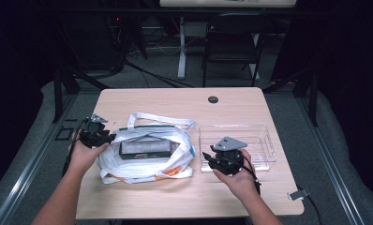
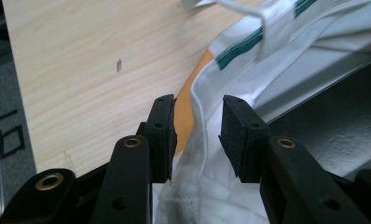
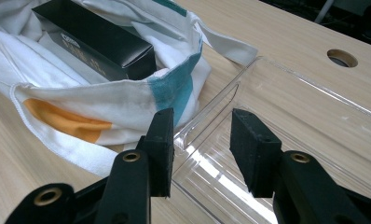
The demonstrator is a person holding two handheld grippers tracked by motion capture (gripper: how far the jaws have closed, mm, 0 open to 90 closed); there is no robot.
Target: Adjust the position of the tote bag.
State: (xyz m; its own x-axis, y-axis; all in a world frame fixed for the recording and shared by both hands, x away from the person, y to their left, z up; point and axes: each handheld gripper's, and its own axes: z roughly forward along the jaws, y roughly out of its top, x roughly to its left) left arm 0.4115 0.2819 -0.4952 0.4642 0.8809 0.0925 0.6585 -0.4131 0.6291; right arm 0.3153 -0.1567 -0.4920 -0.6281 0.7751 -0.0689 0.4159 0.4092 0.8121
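My left gripper (image 2: 197,135) sits lower centre of its view, fingers (image 2: 161,135) parted, rim of the white cloth tote bag with green and orange patches (image 2: 286,28) between them, pads not pressing. My right gripper (image 3: 200,149) has its fingers parted over the wall of the clear plastic tray (image 3: 314,121), gripping nothing. A black rectangular box (image 3: 99,39) lies inside the bag, centre of the light wooden bench (image 1: 142,101).

Bench mostly taken across the middle

The cloth bag (image 1: 147,152) and clear tray (image 1: 257,140) lie just beside each other; bare bench (image 1: 175,101) runs behind and before them.
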